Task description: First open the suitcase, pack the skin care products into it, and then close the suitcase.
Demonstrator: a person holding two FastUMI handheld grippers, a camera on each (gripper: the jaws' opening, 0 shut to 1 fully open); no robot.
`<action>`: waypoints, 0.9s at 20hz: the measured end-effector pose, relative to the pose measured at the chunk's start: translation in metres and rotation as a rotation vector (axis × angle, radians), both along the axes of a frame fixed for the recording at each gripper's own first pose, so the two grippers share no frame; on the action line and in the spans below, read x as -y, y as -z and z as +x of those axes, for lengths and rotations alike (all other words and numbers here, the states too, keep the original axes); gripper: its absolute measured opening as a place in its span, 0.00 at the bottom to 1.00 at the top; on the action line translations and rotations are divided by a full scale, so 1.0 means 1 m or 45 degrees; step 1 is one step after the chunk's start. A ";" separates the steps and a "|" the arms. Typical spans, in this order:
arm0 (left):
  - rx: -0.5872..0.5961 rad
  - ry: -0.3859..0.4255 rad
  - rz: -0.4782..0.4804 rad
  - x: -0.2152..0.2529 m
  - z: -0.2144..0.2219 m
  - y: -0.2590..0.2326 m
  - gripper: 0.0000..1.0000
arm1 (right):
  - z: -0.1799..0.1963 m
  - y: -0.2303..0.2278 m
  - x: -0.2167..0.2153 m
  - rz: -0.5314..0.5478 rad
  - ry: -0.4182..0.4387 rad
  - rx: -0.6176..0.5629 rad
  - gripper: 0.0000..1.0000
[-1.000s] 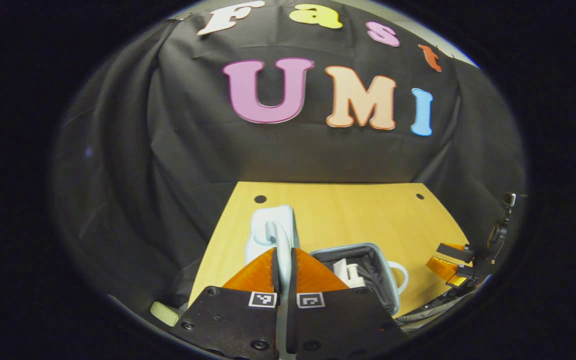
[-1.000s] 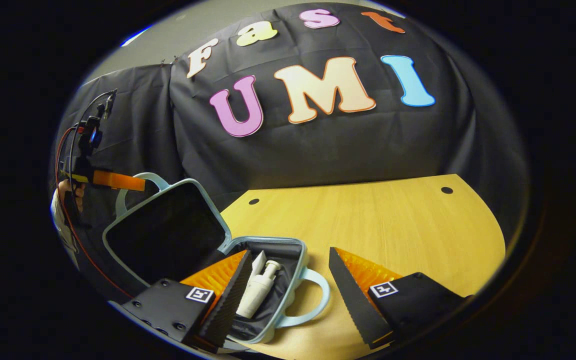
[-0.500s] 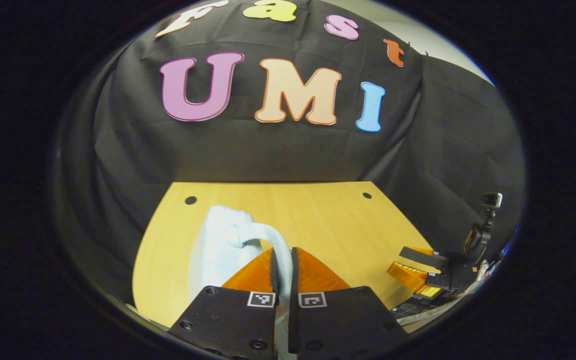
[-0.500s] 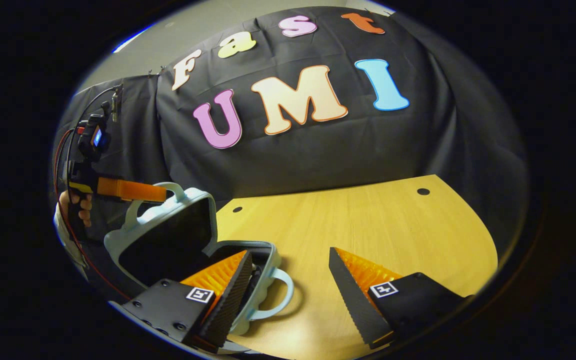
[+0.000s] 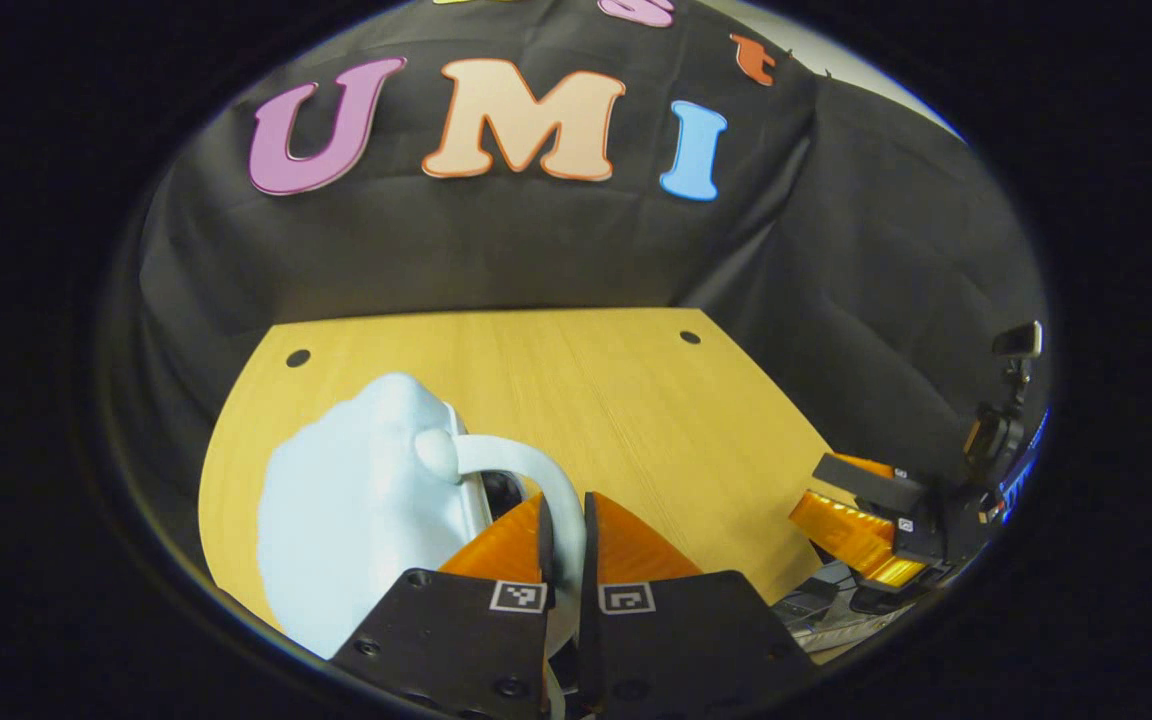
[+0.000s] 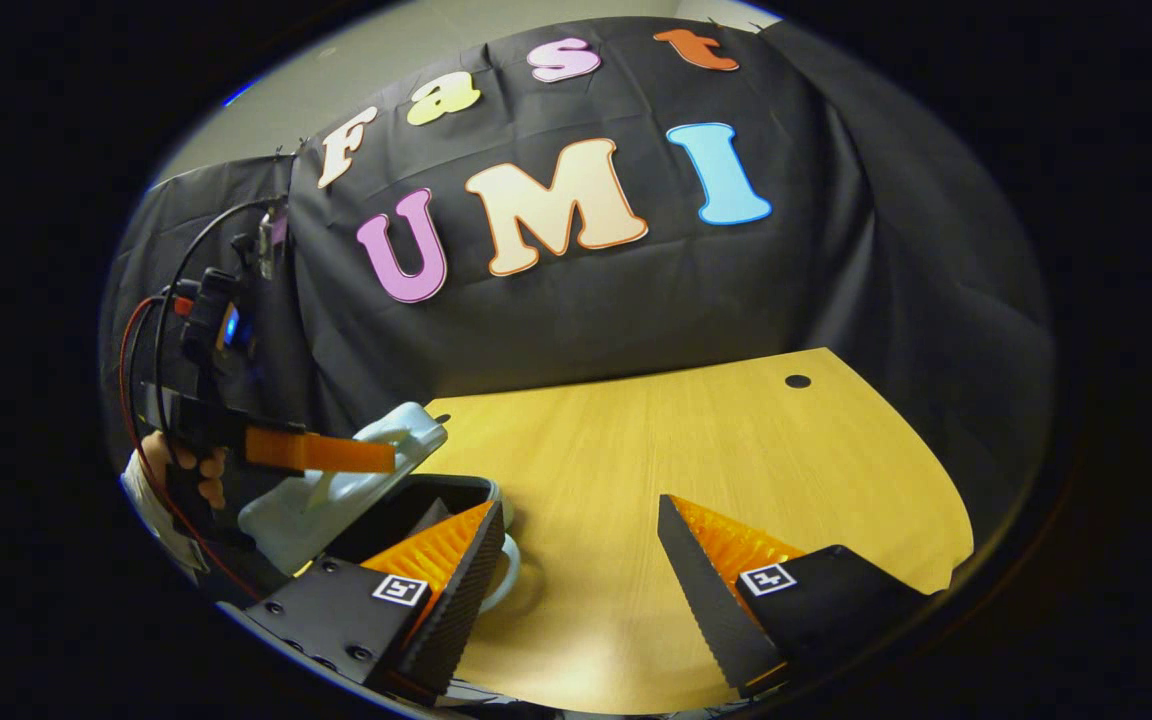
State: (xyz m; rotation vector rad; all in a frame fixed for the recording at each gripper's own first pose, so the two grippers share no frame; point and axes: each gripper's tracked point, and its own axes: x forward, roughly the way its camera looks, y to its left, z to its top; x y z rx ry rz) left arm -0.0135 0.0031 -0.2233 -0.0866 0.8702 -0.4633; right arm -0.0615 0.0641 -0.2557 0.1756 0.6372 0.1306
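Note:
The pale blue suitcase lid [image 5: 356,500] hangs tilted low over its dark-lined base [image 6: 426,498], leaving a narrow gap. My left gripper [image 5: 564,512] is shut on the lid's looped handle [image 5: 521,462]. From the right gripper view, the left gripper [image 6: 321,452] holds that handle above the lid [image 6: 336,495]. My right gripper [image 6: 576,530] stands open over the table just right of the suitcase, nothing between its fingers. Next to its left finger lies the base's own handle [image 6: 508,568]. The lid hides the skin care products.
The wooden table [image 6: 736,450] stretches bare to the right and back, with small holes near its far corners. Black cloth walls close it in behind. A hand [image 6: 186,468] holds the left gripper. The right gripper [image 5: 851,510] shows off the table's right edge.
My left gripper has swung the lid down from upright to nearly over the base, covering the bottles. The right gripper stayed open and its view drifted slightly right.

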 end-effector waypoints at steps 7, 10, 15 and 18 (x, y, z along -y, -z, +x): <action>-0.023 0.111 0.121 0.039 -0.014 0.040 0.49 | -0.013 -0.006 0.041 -0.035 0.050 0.000 0.97; 0.156 0.033 0.082 0.049 0.001 0.007 0.85 | -0.008 -0.020 0.052 -0.048 0.058 0.041 0.97; 0.593 -0.186 0.067 0.026 0.045 -0.089 0.85 | 0.038 -0.092 0.057 -0.150 0.038 0.293 0.98; 0.759 -0.245 0.104 0.010 0.063 -0.136 0.85 | 0.065 -0.159 0.053 -0.234 0.047 0.533 0.98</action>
